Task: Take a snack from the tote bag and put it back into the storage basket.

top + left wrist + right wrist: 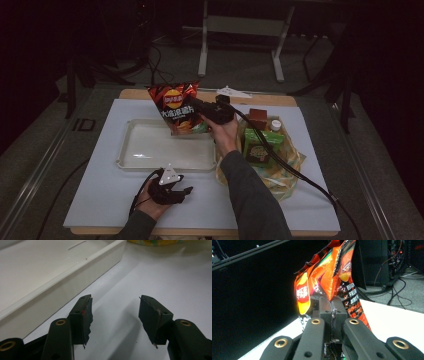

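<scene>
Both arms reach forward: right gripper point(196, 106) clamps the chip bag point(175, 106) (raised over tray point(131, 150)); left gripper point(181, 192) fingers apart.

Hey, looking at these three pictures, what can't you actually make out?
- Chip bag: its lower edge, high view, hidden behind the right claw and hand.
- Far side of the tray: left claw view, cut off by the top edge.
- Green box label: high view, too small and dim.
- Room behind the table: high view, too dark.
</scene>
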Demonstrator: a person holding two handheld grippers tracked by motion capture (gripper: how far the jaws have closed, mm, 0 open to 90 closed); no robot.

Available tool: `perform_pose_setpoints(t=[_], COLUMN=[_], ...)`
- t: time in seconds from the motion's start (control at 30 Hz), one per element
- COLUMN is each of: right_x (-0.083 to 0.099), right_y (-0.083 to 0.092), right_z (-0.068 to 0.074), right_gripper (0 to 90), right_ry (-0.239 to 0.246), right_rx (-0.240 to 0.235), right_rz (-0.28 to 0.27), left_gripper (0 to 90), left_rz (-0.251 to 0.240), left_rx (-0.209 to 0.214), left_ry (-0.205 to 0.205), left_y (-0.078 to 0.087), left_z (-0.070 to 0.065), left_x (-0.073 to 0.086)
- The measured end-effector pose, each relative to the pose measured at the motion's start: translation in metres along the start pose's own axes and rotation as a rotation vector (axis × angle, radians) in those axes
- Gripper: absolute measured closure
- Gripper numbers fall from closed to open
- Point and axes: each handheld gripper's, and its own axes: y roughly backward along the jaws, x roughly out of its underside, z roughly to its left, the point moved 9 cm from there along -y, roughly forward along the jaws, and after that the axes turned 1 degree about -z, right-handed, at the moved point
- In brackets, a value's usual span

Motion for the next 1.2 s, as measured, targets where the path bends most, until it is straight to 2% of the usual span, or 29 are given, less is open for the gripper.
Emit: perform_pose_setpoints(t=[0.17,0.27,0.57,0.63,0.77,0.87,1.2], right_x=[0.002,0.007,0.019,0.022,0.030,0.033,0.035], right_y=[-0.006,-0.009,-0.013,-0.013,-0.012,-0.011,-0.008], right_z=[-0.010,-0.016,-0.026,-0.027,-0.037,-0.044,-0.054], right_gripper=[89.8,89.8,88.8,88.5,88.3,87.8,86.9], right_ry=[-0.029,-0.030,0.009,0.024,0.041,0.029,0.022], right_rx=[0.023,0.036,0.089,0.107,0.176,0.225,0.285], right_rz=[-0.006,0.010,0.051,0.066,0.103,0.116,0.147], left_gripper=[43.7,43.7,43.7,43.7,43.7,43.7,43.5], left_rz=[-0.004,-0.007,-0.003,-0.002,-0.002,-0.003,-0.003], left_rx=[0.002,0.003,0.003,0.002,0.002,0.002,0.002], left_ry=[0.003,0.003,-0.007,-0.008,-0.008,-0.006,-0.005], left_y=[0.000,0.000,0.000,0.000,0.000,0.000,0.000], left_z=[0.000,-0.001,-0.001,-0.001,-0.001,-0.001,-0.001], left_x=[0.000,0.000,0.000,0.000,0.000,0.000,0.000])
